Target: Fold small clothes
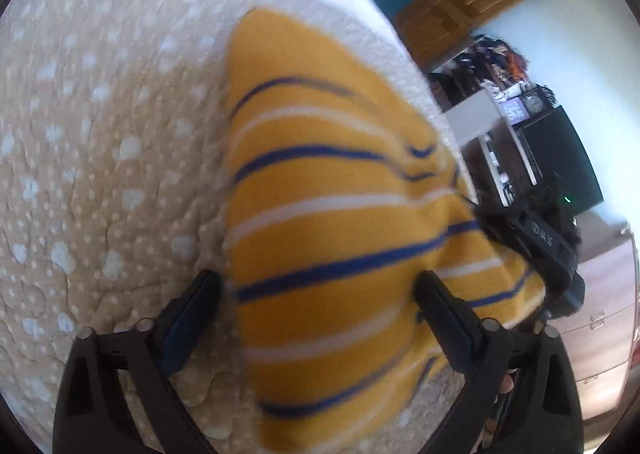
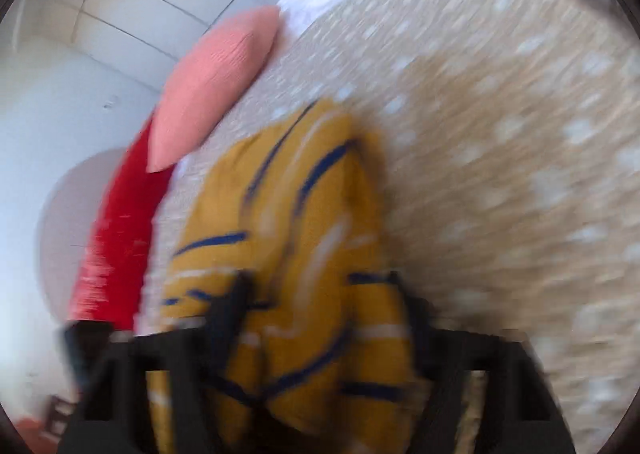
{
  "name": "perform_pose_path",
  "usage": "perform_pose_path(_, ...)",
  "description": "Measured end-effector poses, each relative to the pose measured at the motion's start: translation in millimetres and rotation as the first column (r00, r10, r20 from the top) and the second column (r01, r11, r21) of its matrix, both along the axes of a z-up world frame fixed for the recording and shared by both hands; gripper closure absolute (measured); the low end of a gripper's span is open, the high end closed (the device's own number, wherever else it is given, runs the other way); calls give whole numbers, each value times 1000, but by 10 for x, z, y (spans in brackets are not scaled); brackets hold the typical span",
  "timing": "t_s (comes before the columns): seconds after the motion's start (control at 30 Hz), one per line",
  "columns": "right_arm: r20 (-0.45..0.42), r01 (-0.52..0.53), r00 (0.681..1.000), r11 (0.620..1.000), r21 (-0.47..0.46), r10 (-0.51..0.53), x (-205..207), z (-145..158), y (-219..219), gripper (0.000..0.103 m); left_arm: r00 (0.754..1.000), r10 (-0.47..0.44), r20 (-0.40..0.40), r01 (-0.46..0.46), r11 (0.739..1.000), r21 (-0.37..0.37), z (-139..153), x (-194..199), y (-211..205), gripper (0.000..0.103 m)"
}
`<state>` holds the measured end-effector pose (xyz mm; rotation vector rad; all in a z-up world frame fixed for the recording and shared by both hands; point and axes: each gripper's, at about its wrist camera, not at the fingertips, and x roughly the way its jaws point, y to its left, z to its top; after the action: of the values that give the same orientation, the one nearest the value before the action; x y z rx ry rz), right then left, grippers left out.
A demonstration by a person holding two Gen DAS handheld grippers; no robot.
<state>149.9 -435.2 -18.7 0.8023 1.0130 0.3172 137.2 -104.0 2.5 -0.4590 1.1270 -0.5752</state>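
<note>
The mustard-yellow garment (image 1: 332, 238) with navy and white stripes lies on the bed's beige dotted quilt (image 1: 100, 142), near the side of the bed that faces the room's dark furniture, and it looks already doubled into a long, tapering shape with one straight folded edge. The left tongs (image 1: 316, 294) stand wide open astride the near end of the cloth, one finger on the quilt just beside the straight edge and the other over the stripes; they hold nothing. The right tongs (image 2: 320, 302) sit at the garment's other, rumpled side, where cloth (image 2: 304, 254) bunches up between the fingers, but that view is badly smeared and I cannot tell whether they have closed on it or merely straddle it. Beyond the garment a pink pillow (image 2: 212, 94) and something red (image 2: 120, 238) lie at the bed's edge. To do this step well, I would judge that the bunched side should be drawn flat first, then both tongs should pinch matching corners of the near end, lift only slightly, and carry them level toward the far end so the stripes line up and no crease is trapped underneath.
</note>
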Motion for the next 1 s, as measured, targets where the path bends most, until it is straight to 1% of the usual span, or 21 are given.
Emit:
perform_pose_path(0.03,-5,9,1000,999,40,-9,13,13,56,55,1000,-19,13,19,1000,22,108,-36,-2,37)
perform_pose_path(0.07,6,3,1000,999,50,-3,15,81,116,61,999,-22,36,20,999,40,208,-77,24,41)
perform_pose_path(0.1,21,-12,1000,999,52,11,48,121,149,63,997,-28,67,25,998,52,335,-125,58,41)
perform_pose_path(0.17,85,-50,995,997,62,45,28,341,224,65,991,-21,131,13,998,66,594,-216,164,41)
perform_pose_path(0.23,156,-77,986,994,82,64,-41,523,292,65,986,-7,167,-5,997,73,753,-288,273,37)
perform_pose_path(0.27,178,-83,982,993,81,67,-70,565,324,61,984,-2,178,-16,995,98,773,-321,299,34)
perform_pose_path(0.3,191,-79,980,994,69,65,-100,575,361,58,983,5,185,-33,989,146,746,-337,311,23)
perform_pose_path(0.33,180,-54,982,998,17,50,-122,535,399,52,981,14,193,-56,975,213,692,-354,312,18)
perform_pose_path(0.37,151,-22,988,997,-68,32,-128,467,421,47,981,17,193,-77,949,306,578,-395,281,18)
perform_pose_path(0.4,118,7,993,986,-166,13,-150,414,431,47,984,5,176,-68,934,351,485,-428,276,18)
perform_pose_path(0.43,73,40,997,946,-321,-17,-195,357,460,47,988,-11,154,-48,925,377,372,-474,293,18)
perform_pose_path(0.47,76,40,997,938,-343,-15,-231,349,464,49,990,-23,136,-29,931,364,267,-536,326,18)
perform_pose_path(0.5,97,42,995,945,-325,-11,-309,381,445,49,992,-15,125,-29,938,344,205,-586,380,17)
perform_pose_path(0.57,145,84,989,942,-325,-39,-485,569,410,50,996,8,94,-36,954,297,117,-695,504,14)
perform_pose_path(0.6,191,92,981,943,-319,-31,-571,729,436,50,996,19,86,-42,959,279,104,-751,546,14)
perform_pose_path(0.7,287,58,958,953,-297,31,-728,1095,623,51,988,57,145,-94,960,265,207,-1040,609,14)
perform_pose_path(0.77,326,-35,938,966,-257,121,-833,1227,835,51,976,74,204,-126,958,257,320,-1253,667,14)
perform_pose_path(0.83,311,-125,932,971,-203,185,-903,1121,1020,52,955,103,279,-176,952,251,481,-1482,739,14)
perform_pose_path(0.9,262,-120,949,969,-214,176,-980,865,1056,52,909,134,394,-255,927,274,709,-1768,814,13)
perform_pose_path(0.97,148,-57,984,961,-270,100,-1019,464,1002,55,823,161,545,-381,868,319,956,-2055,872,4)
perform_pose_path(1.0,129,-38,989,962,-272,75,-1075,383,964,55,772,168,613,-443,834,329,1062,-2203,906,0)
